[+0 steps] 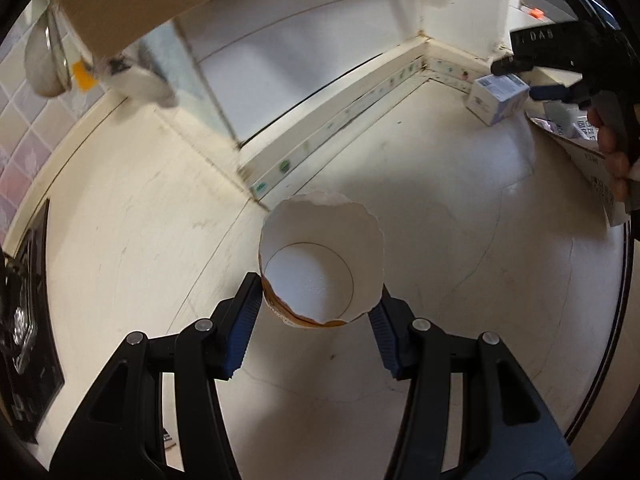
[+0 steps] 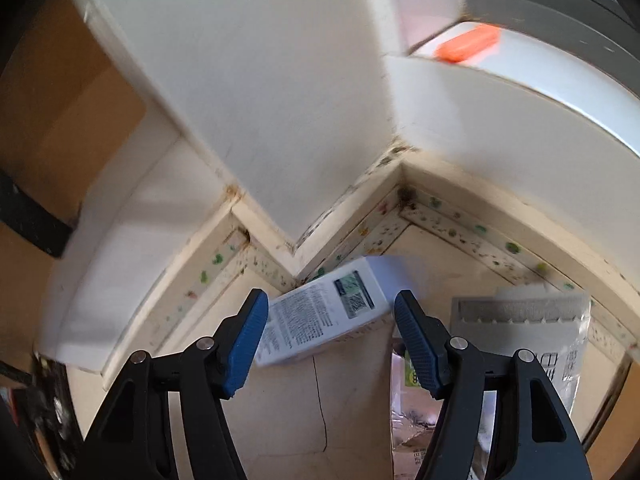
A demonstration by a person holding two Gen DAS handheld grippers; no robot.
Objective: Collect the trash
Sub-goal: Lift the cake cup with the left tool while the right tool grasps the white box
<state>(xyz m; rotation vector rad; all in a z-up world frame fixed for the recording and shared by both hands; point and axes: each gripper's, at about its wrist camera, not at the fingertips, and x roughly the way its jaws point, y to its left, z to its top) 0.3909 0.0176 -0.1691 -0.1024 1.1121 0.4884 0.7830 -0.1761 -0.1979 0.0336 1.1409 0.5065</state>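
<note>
Currently left gripper (image 1: 316,304) pinches torn paper cup (image 1: 320,264) btwn its pads, above tabletop (image 1: 440,240). Right gripper (image 2: 330,320) open, empty; white carton (image 2: 320,316) lies just ahead btwn fingertips.

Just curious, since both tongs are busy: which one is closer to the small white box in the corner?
Right. The right tongs hover just over the white box, open around it. The left tongs are across the counter, gripping a torn paper cup.
</note>
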